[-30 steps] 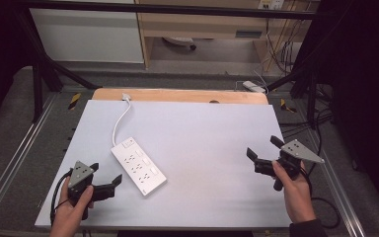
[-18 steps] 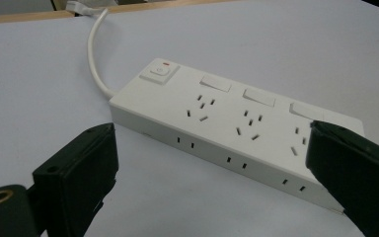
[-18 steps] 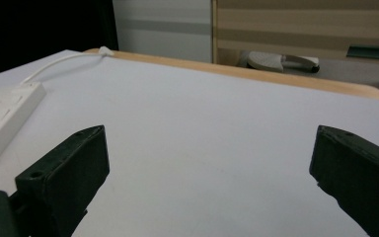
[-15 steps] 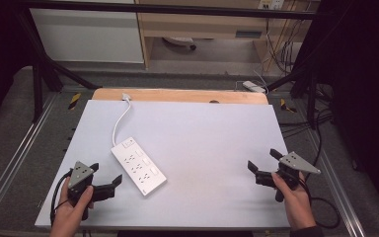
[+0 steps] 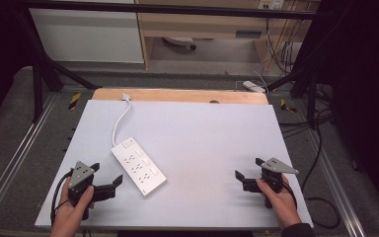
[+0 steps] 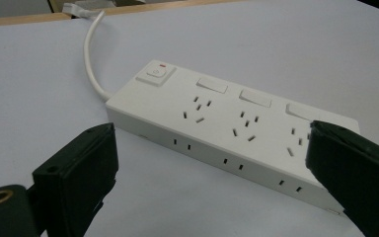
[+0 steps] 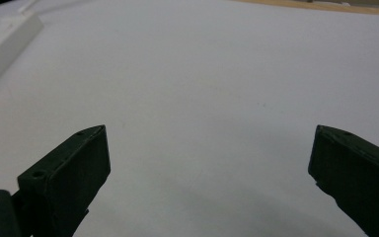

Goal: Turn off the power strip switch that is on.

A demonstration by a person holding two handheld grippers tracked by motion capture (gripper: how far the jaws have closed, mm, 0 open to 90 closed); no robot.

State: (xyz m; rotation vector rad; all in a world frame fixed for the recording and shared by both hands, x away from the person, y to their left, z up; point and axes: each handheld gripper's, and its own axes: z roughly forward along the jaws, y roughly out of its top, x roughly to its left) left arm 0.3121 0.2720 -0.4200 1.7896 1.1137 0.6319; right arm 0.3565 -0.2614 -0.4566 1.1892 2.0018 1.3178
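At the near edge of the counter (image 5: 207, 143), the left gripper (image 5: 109, 186) sat at 7 o'clock and the right gripper (image 5: 250, 174) at 5 o'clock, each held in a hand. Both sets of fingers stood wide apart and gripped nothing.

The strip (image 5: 138, 166), a white power strip, lay flat just beyond the left gripper, at about 8 o'clock of the counter's centre, running diagonally. Its cord (image 5: 119, 123) led away toward 11 o'clock, to a plug (image 5: 127, 97) at the far edge.

Risks, as judged: the strip looked broad against the finger opening, so a grasp across its width could slip or skate it over the smooth surface. Lifting it could drag the loose cord and pull the plug off the far edge.

The left gripper view gave the strip's detail: a rocker switch (image 6: 156, 74) at the cord end, three socket groups on top, and slots along the near side. The high view did not resolve these. The right gripper view showed bare counter between its fingers, with a corner of the strip (image 7: 2, 44) at 10 o'clock. The high view alone gave the spacing of both grippers, well apart.
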